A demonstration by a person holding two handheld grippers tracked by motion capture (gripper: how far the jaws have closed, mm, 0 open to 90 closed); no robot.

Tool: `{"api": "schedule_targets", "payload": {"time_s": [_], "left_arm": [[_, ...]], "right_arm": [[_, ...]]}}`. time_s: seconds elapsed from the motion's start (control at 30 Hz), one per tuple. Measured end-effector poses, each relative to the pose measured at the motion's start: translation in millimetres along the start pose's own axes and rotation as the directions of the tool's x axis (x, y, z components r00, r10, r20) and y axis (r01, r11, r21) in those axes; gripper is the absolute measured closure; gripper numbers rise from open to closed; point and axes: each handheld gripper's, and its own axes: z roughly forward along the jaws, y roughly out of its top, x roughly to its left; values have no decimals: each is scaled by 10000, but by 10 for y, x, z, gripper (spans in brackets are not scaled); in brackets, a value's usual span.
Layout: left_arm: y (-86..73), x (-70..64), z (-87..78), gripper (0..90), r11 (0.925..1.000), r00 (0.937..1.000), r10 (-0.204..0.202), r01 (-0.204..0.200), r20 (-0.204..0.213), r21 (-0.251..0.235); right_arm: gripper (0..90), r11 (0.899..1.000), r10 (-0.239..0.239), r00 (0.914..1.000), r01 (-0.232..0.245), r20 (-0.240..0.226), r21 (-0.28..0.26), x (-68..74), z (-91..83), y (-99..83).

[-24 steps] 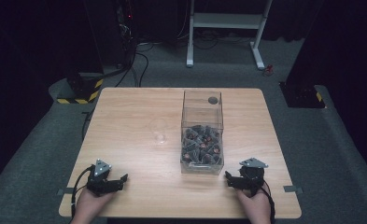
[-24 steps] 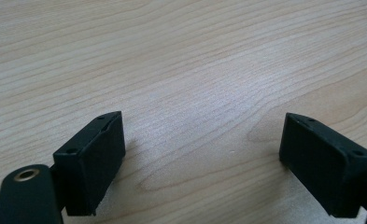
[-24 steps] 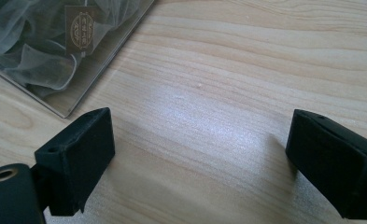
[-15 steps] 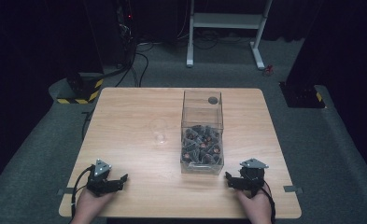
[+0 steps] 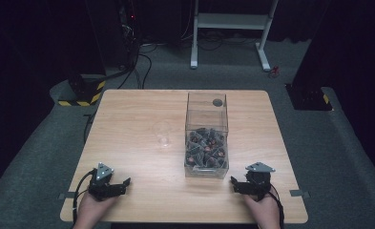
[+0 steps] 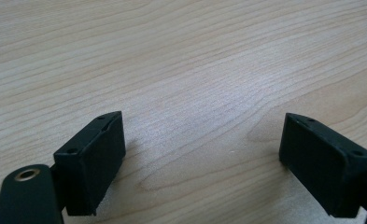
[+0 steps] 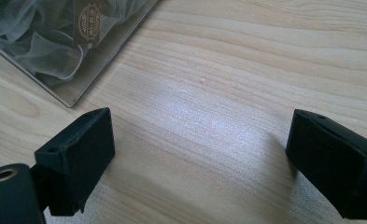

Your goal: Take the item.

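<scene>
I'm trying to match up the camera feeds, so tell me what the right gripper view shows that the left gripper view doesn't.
The right gripper view alone shows a corner of the clear box at upper left, with sheer pouches and a brown label behind its wall. The left gripper view alone shows nothing beyond bare wood. Both share the wooden table and a pair of black jaws set wide apart with nothing between them: the left tool and the right tool are open and empty.

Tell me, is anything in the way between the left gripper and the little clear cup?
Nothing visible. Bare table lies between the left gripper and the clear cup; the clear box stands off to the cup's right.
</scene>
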Motion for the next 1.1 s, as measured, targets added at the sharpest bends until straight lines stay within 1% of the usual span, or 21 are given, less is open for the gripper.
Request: {"api": "schedule_targets", "payload": {"time_s": [0.1, 0.13, 0.17, 0.27, 0.43, 0.5, 0.53, 0.63, 0.67, 0.7, 0.8, 0.83, 0.87, 0.9, 0.93, 1.03, 1.07, 1.1], "left_arm": [[0, 5, -4, 167, 10000, 10000, 27, -27, -64, -11], [-3, 6, -8, 182, 9999, 9999, -70, 69, -124, -74], [-3, 7, -10, 194, 9999, 9999, -82, 80, -139, -88], [-6, 2, -15, 205, 10000, 9999, -50, 49, -146, -78], [-5, 12, -34, 209, 10000, 10000, 67, -67, 27, 36], [-4, 14, -36, 219, 10000, 10000, 73, -73, 54, 34], [-7, 21, -48, 225, 10000, 9998, 76, -77, 163, 57], [-10, 25, -55, 229, 10000, 9998, 97, -97, 200, 14], [-3, 34, -66, 222, 9999, 9998, 1, 3, 218, -144], [4, 37, -69, 221, 9998, 9996, 28, -22, 277, -213], [24, 23, -79, 221, 9993, 9992, 185, -174, 362, -327], [24, 23, -79, 222, 9993, 9992, 185, -174, 362, -327], [38, 26, -91, 222, 9992, 9983, 167, -146, 560, -370], [44, 24, -94, 222, 9992, 9980, 121, -97, 622, -393], [50, 16, -100, 222, 9991, 9978, 62, -33, 667, -427], [75, 15, -126, 230, 9984, 9975, 73, -33, 705, -558], [101, 15, -144, 233, 9964, 9968, 23, 44, 796, -843], [114, 13, -146, 233, 9954, 9965, 14, 67, 840, -956]], "right_arm": [[78, 10000, -74, 10000, 74, 9, -18, -3, -2, -4], [78, 10000, -70, 10000, 70, 13, -19, -2, -3, -5], [78, 10000, -71, 10000, 71, 16, -22, -2, -3, -5], [78, 10000, -66, 10000, 66, 13, -21, -2, -3, -5], [77, 10000, -72, 10000, 72, 15, -23, -2, -2, -5], [78, 10000, -43, 10000, 43, 14, -16, 0, -3, -6], [78, 10000, -71, 10000, 71, 14, -23, -2, -3, -5], [77, 10000, -64, 10000, 64, 8, -21, -1, -2, -5], [77, 10000, -47, 10000, 47, 4, -14, 0, -2, -5], [76, 10000, -68, 10000, 68, 1, -16, -1, -2, -4], [76, 10000, -68, 10000, 68, 1, -18, -1, -2, -4], [76, 10000, -68, 10000, 68, 1, -18, -1, -2, -4], [76, 10000, -69, 10000, 69, 1, -18, -1, -2, -4], [77, 10000, -81, 10000, 81, 10, -28, -2, -1, -4], [77, 10000, -69, 10000, 69, 2, -20, -1, -2, -4], [77, 10000, -64, 10000, 64, 2, -20, 0, -2, -5], [77, 10000, -44, 10000, 44, 5, -15, 1, -2, -5], [77, 10000, -42, 10000, 42, 5, -14, 1, -2, -5]]}}
